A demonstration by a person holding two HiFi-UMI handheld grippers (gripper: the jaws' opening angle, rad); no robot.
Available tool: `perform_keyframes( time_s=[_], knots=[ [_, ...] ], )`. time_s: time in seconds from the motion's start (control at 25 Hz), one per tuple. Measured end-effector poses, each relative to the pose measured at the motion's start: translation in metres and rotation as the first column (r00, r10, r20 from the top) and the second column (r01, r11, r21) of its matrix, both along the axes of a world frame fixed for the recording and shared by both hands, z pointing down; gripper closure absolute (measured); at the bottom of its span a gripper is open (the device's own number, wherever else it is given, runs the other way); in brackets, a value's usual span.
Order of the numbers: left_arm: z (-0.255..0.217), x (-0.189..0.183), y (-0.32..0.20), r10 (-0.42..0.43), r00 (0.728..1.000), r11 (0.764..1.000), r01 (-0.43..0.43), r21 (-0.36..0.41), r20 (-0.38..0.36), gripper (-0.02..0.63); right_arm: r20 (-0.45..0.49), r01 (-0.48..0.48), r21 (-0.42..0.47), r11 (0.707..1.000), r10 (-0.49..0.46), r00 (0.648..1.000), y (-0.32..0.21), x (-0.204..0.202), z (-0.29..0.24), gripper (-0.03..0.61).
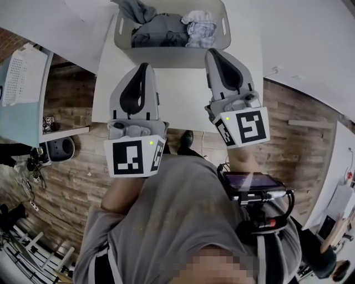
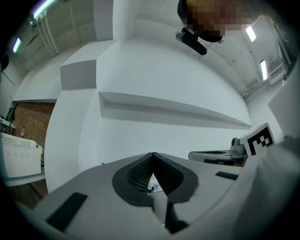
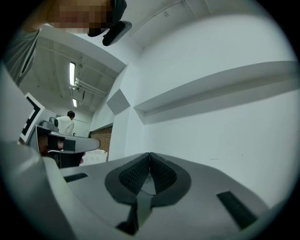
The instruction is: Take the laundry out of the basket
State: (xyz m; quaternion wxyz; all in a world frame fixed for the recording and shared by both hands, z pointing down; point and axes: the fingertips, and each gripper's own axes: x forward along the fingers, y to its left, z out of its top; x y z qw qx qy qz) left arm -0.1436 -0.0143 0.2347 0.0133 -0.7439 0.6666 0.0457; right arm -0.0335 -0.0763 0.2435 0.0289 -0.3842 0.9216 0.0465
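— Grey-shirted person (image 1: 177,222) up close, arms out. Begun yet?

— Approach step, I'd say. Jaws of the left grey plastic gripper (image 1: 145,66) are pressed together on nothing, and the right grey plastic gripper (image 1: 213,52) is the same. Just ahead on the white tabletop (image 1: 177,94), the pale plastic laundry basket (image 1: 172,56) holds dark grey clothes (image 1: 158,30) and a pale crumpled cloth (image 1: 199,26). Next move calls for opening up and dipping in.

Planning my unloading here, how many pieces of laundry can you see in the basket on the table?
3: a dark grey piece at the far left of the basket, a blue-grey piece in the middle, a pale crumpled piece at right. More may be hidden beneath.
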Motion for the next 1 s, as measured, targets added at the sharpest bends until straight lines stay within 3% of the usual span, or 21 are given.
perform_keyframes(
  time_s=[0.28,0.72,1.0],
  knots=[
    [0.0,-0.019,-0.052,0.104,0.994,0.995,-0.104,0.004,-0.016,0.606,-0.016,-0.089,-0.011,0.996,0.089,0.996,-0.042,-0.02,0.005,0.571],
    [-0.025,-0.043,-0.109,0.149,0.989,0.986,-0.147,0.076,-0.012,0.606,-0.024,-0.176,0.033,0.984,0.177,0.984,-0.092,-0.029,-0.011,0.571],
    [-0.026,-0.049,-0.14,0.168,0.985,0.983,-0.166,0.073,-0.03,0.606,-0.059,-0.204,0.008,0.979,0.204,0.977,-0.122,-0.033,-0.005,0.571]
  ],
)
